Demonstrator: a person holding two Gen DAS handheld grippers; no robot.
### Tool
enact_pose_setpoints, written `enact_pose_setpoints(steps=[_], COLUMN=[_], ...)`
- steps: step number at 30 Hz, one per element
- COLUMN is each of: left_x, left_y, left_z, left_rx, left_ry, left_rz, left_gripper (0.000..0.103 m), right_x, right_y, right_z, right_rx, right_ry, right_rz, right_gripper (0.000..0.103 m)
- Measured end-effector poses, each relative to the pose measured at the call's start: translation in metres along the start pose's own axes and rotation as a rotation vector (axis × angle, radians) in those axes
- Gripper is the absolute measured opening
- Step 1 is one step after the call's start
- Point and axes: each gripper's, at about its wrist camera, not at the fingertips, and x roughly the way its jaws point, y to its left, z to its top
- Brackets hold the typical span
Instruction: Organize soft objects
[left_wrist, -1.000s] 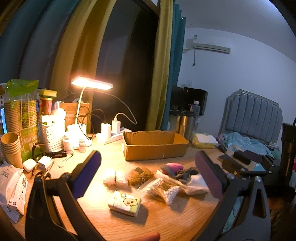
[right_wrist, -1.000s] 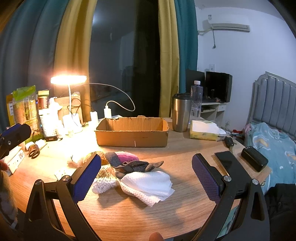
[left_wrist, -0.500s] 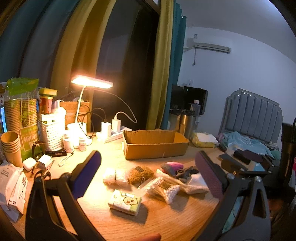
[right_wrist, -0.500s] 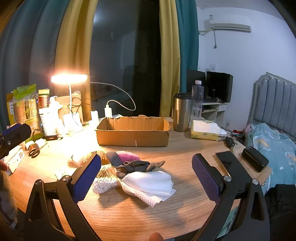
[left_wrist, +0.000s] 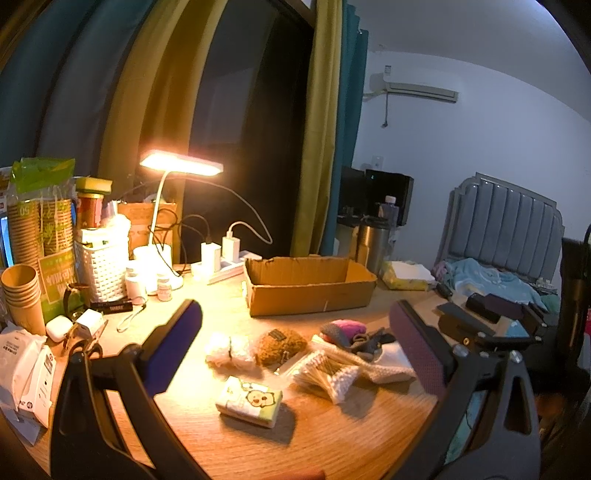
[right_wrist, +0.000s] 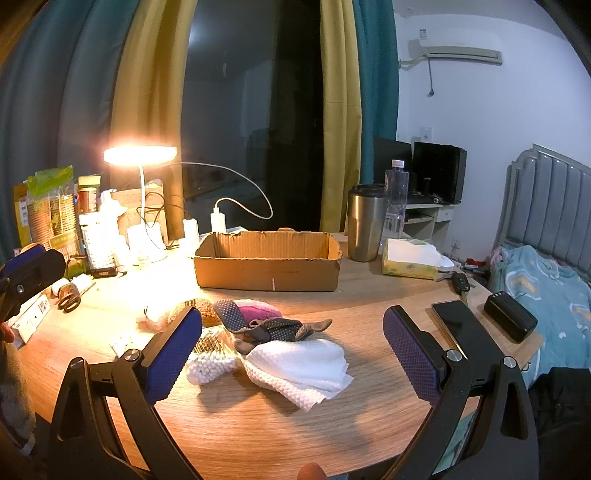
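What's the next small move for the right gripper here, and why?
Probably lower the right gripper onto the white cloth and close on it. Both grippers are open and hold nothing, the cardboard box behind the pile looks empty, and the cloth is the nearest soft item, lying between the right gripper's fingers in its view. The left gripper hangs over the tissue pack.
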Motion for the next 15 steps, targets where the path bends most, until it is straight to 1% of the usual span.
enact_pose_setpoints(steps=[15], left_x=[0.0040], left_y=[0.0046], left_z=[-0.0015], left_rx=[-0.009], left_ry=[0.007], left_rz=[0.026], left_gripper=[0.102], right_x=[0.0009], right_y=[0.0023], right_z=[0.0001], right_rx=[-0.002], right_ry=[0.007], right_rz=[0.001], right_gripper=[0.100])
